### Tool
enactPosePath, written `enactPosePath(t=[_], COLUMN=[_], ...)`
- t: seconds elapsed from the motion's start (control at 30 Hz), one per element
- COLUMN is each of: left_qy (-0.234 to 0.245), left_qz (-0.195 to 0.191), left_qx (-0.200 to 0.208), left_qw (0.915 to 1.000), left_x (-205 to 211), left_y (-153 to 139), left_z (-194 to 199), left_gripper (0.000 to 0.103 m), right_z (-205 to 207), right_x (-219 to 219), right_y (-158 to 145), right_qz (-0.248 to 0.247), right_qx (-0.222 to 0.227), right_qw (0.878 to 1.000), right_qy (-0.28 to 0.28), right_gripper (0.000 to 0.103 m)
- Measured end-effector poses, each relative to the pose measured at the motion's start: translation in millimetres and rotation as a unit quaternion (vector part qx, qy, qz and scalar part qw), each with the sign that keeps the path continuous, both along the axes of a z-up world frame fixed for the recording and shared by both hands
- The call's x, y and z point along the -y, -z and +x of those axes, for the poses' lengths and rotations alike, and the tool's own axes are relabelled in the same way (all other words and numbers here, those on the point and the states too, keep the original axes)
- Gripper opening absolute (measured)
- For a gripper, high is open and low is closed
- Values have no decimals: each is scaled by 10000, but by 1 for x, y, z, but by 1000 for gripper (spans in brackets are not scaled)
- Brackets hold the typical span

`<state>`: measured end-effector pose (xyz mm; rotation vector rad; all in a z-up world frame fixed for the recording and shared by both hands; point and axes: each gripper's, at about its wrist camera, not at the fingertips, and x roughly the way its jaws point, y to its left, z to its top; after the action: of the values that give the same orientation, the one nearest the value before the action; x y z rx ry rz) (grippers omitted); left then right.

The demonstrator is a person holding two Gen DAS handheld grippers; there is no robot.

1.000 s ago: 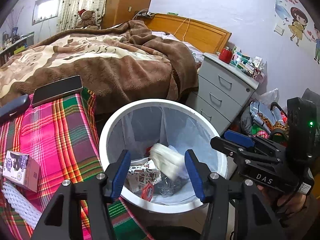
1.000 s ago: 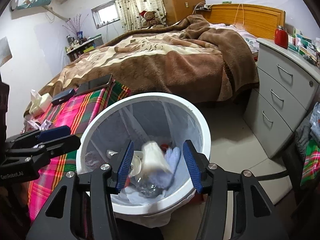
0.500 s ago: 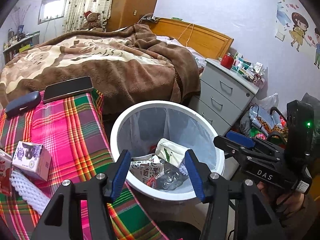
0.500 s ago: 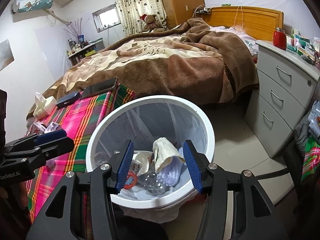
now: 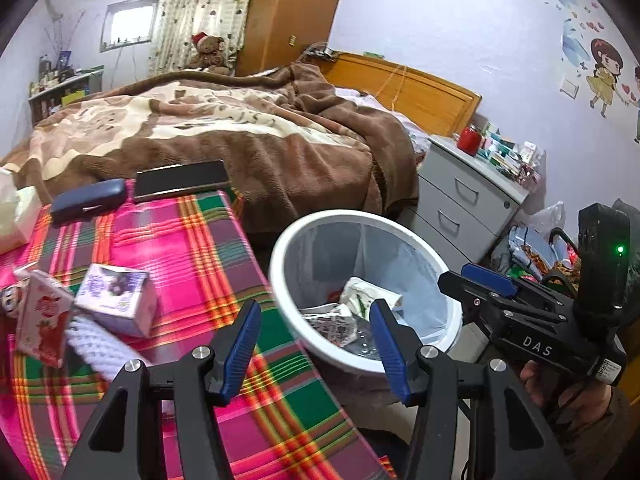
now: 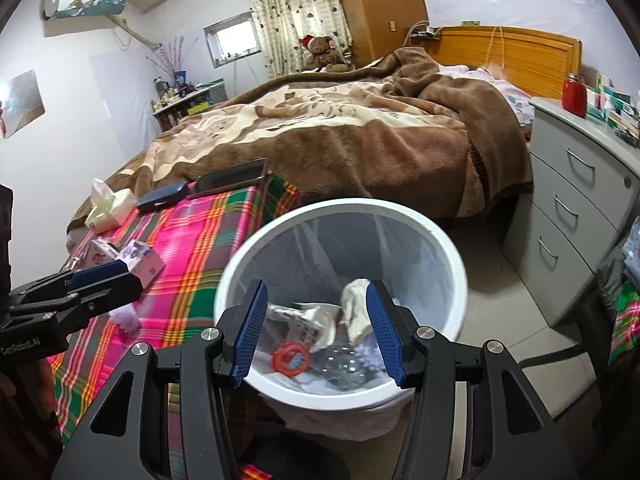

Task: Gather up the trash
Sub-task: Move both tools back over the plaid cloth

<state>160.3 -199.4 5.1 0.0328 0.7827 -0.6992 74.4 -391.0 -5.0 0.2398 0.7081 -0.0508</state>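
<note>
A white trash bin (image 5: 280,280) (image 6: 460,280) with a clear liner stands beside the plaid-covered table. It holds crumpled paper (image 6: 354,312), a wrapper, a red lid (image 6: 289,360) and a plastic bottle. My left gripper (image 5: 316,344) is open and empty over the table edge and the bin's left rim. My right gripper (image 6: 316,336) is open and empty above the bin. On the plaid cloth lie a purple carton (image 5: 116,298) (image 6: 142,260), a red-and-white carton (image 5: 40,316) and a white foam net (image 5: 100,346).
A phone (image 5: 180,180), a dark glasses case (image 5: 88,200) and a tissue pack (image 6: 108,206) lie at the table's far end. A bed with a brown blanket (image 5: 240,132) is behind. A grey drawer unit (image 6: 580,208) stands right of the bin.
The white paper fell from between the grippers into the bin and settled there. Both grippers have drawn back and swung left, so more of the plaid table shows.
</note>
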Motion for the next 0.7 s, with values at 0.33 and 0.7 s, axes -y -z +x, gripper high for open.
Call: enactPosePath(t=[0.33,0.7], left_qy=[-549,-1247], left_qz=[-23,76], left_qx=[72,126], left_qw=[9985,9921], left_x=[-63,-141], left_y=[-4,0], left_z=[1,13], left_gripper=[56,57], right_z=[12,31], right_x=[-40,-96], right_y=[-3,1], right_qz=[42,37], right_qx=[98,30], right_qw=[9990,9946], right_qy=[-436,-1041], right_gripper=[53,53])
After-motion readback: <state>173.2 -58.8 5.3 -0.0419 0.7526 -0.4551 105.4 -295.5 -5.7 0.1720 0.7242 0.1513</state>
